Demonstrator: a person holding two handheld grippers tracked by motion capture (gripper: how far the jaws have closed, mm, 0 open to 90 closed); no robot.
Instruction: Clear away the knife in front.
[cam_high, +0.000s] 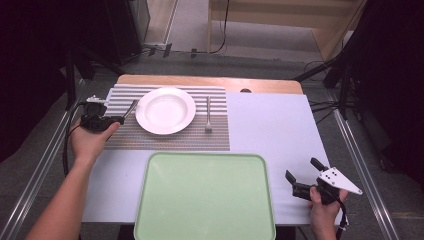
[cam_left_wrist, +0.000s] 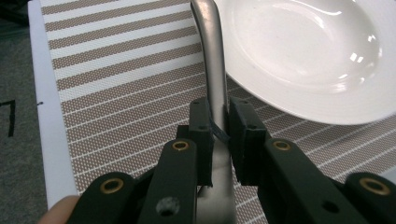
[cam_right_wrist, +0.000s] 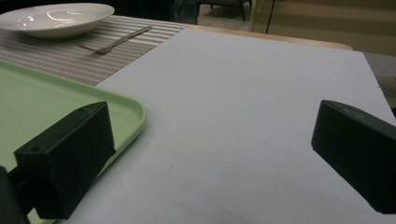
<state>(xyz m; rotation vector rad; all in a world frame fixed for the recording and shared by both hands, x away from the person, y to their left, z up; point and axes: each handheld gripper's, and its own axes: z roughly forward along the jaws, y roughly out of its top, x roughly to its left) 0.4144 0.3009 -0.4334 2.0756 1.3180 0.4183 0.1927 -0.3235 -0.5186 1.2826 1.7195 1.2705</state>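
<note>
A white deep plate (cam_high: 165, 110) sits on a striped placemat (cam_high: 170, 141) at the back left of the table. Just left of the plate lies a slim metal utensil (cam_high: 131, 107). My left gripper (cam_high: 120, 119) is shut on its handle. In the left gripper view the pads clamp the utensil's handle (cam_left_wrist: 212, 56) close beside the plate's rim (cam_left_wrist: 308, 60), over the placemat (cam_left_wrist: 116, 93); the utensil's far end is out of frame. A fork (cam_high: 208, 117) lies right of the plate. My right gripper (cam_high: 300, 167) stands open at the front right with nothing between its jaws (cam_right_wrist: 212, 154).
A pale green tray (cam_high: 150, 200) takes up the front middle of the white table cover, and its corner (cam_right_wrist: 130, 109) lies just left of the right gripper. The plate (cam_right_wrist: 56, 18) and fork (cam_right_wrist: 116, 42) lie far off in the right gripper view. Table edges drop to metal rails on both sides.
</note>
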